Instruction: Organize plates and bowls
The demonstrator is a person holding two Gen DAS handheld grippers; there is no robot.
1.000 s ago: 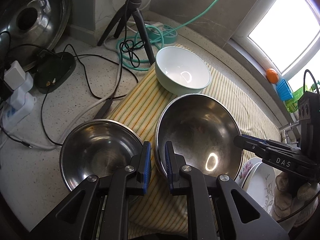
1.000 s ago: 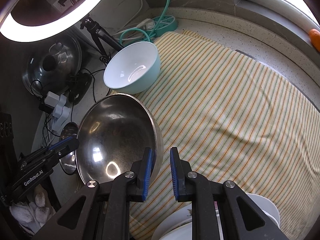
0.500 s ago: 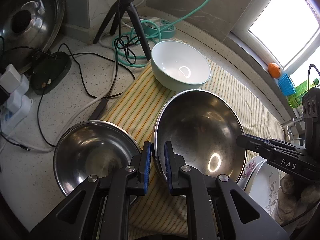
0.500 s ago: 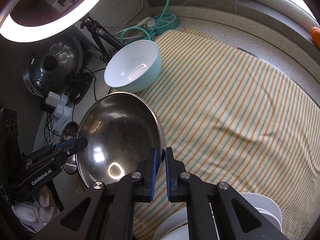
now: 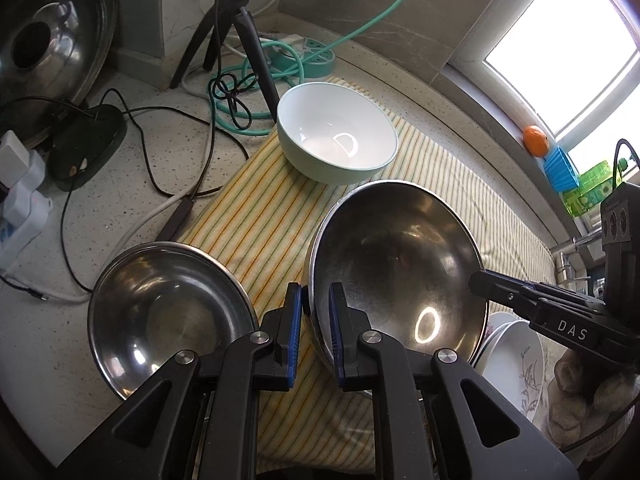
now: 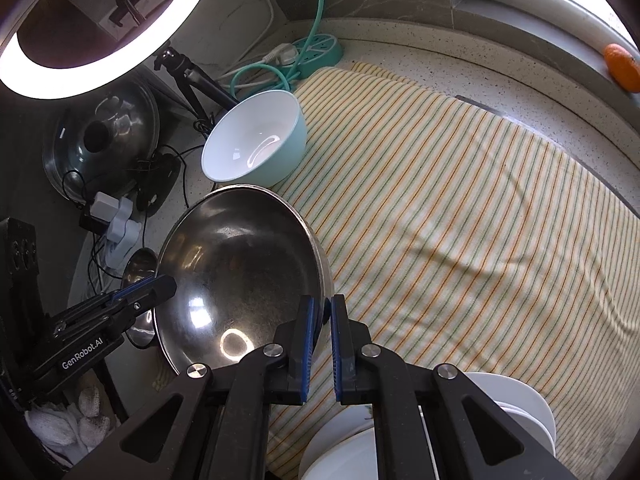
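At nine o'clock in our left wrist view, a smaller steel bowl (image 5: 168,312) sat partly on the speckled counter (image 5: 132,184), its far rim over the edge of the striped cloth (image 5: 256,216). Just right of it, at six o'clock, our left gripper (image 5: 314,330) had narrowed onto the near rim of the large steel bowl (image 5: 396,276), one blue pad inside the rim and one outside. That bowl filled the middle of the cloth and looked tilted. At twelve o'clock stood a pale green ceramic bowl (image 5: 336,140), close behind it. At three o'clock our right gripper (image 6: 321,344) pinched the opposite rim, its jaws nearly together with the thin metal edge between them. White plates (image 5: 516,356) lay stacked at four o'clock, one with a dark leaf pattern.

We judged the large bowl stiff, fairly light and slippery: polished steel gives pads little friction, so the rolled rim was the sensible hold, taken at opposite sides. The ceramic bowl and plates seemed heavier and breakable, and would need gentler setting down.
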